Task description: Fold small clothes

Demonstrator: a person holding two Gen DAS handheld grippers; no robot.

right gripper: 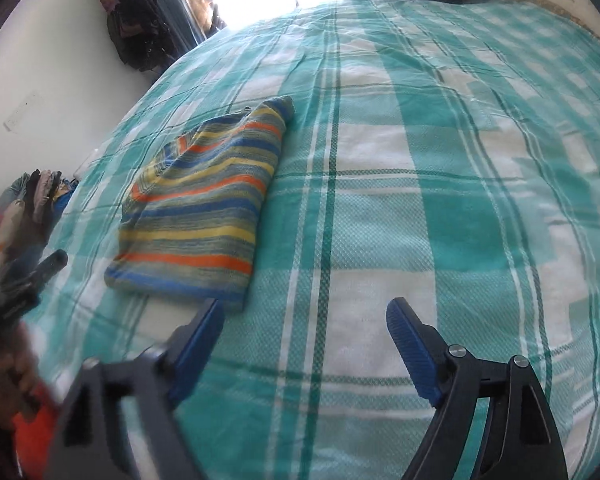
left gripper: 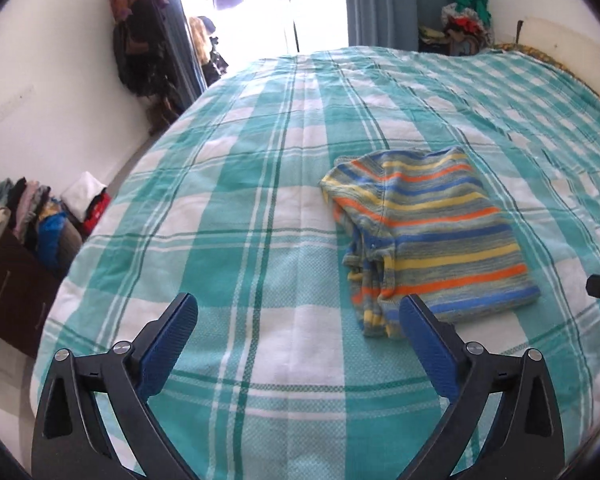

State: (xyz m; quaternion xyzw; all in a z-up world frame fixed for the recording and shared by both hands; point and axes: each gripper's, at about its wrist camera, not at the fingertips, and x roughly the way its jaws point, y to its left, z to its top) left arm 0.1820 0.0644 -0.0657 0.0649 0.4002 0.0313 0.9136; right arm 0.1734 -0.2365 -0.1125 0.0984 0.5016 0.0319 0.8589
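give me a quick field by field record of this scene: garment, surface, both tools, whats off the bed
garment: striped top, folded into a compact rectangle, lying flat
surface: teal and white checked bedspread
left tool: open, nothing between its fingers, near the garment's closest edge
right tool: open, empty, garment to its left in its own view
contact: neither tool touches the garment
beside bed: pile of clothes on the floor by the wall

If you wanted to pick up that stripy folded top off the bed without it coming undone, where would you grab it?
Probably the thick folded edge of the top nearest the grippers, coming in low from the near side. That edge looks closed and neat, so the layers should stay together. The side toward the left gripper shows loose, bunched ends that might spill open. Both grippers stand open with nothing between the jaws.
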